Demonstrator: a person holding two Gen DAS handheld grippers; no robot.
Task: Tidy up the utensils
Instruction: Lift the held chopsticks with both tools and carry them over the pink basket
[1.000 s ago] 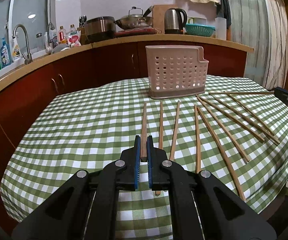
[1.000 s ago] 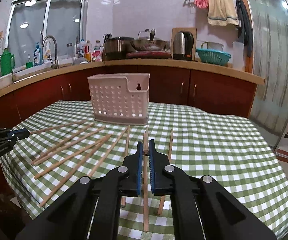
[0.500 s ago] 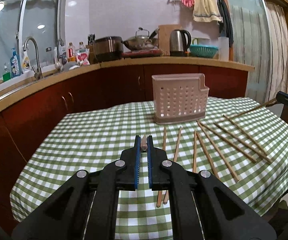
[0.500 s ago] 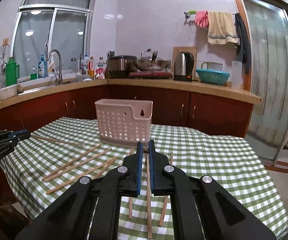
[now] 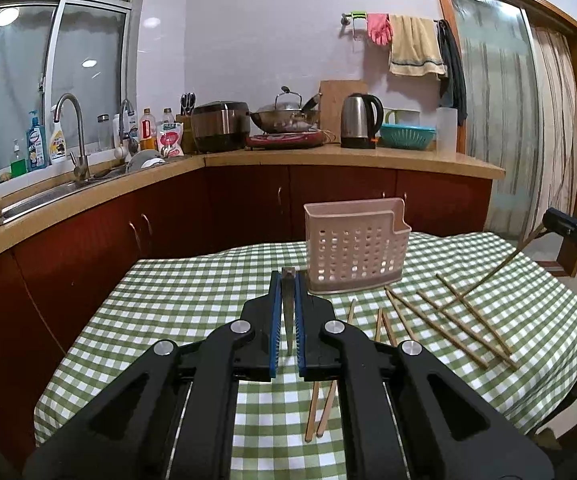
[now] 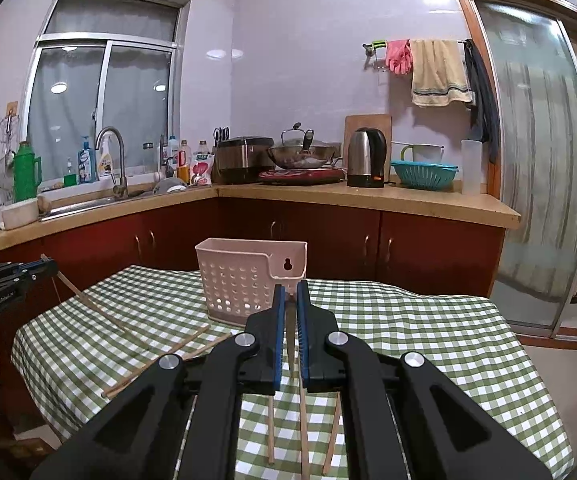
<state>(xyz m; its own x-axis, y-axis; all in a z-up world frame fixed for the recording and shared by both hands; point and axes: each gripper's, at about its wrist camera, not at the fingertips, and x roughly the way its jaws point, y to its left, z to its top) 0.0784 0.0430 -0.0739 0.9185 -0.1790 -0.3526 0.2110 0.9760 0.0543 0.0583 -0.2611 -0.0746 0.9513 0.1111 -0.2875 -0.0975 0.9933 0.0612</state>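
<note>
Pinching one chopstick point(image 5: 287, 312) apiece, both tongs are pressed together on wood. The left tongs point(image 5: 287, 280) grip their stick between the blue pads, seen nearly end-on in the left wrist view. In the right wrist view that same stick slopes down from the tongs to the green checked cloth of the counter point(image 5: 192, 304). The right tongs point(image 6: 290, 290) hold the second chopstick point(image 6: 291, 332) the same way. From the left camera it runs from those tongs, at the frame's right edge, down to the cloth, crossing over the loose sticks.

Six loose chopsticks point(image 5: 476, 322) can be counted on the cloth in the left wrist view: two side by side just right of the left tongs, two shorter-looking ones beyond them, and two long ones farther right. Some are partly hidden by the tongs, so the count may fall short.

One pink perforated basket point(image 5: 354, 248) stands upright on the cloth beyond the sticks, ahead of both tongs and apart from them. Behind, by the wall, stand one steel kettle point(image 5: 358, 126), one lidded wok point(image 5: 284, 116) and one teal colander point(image 5: 406, 136).
</note>
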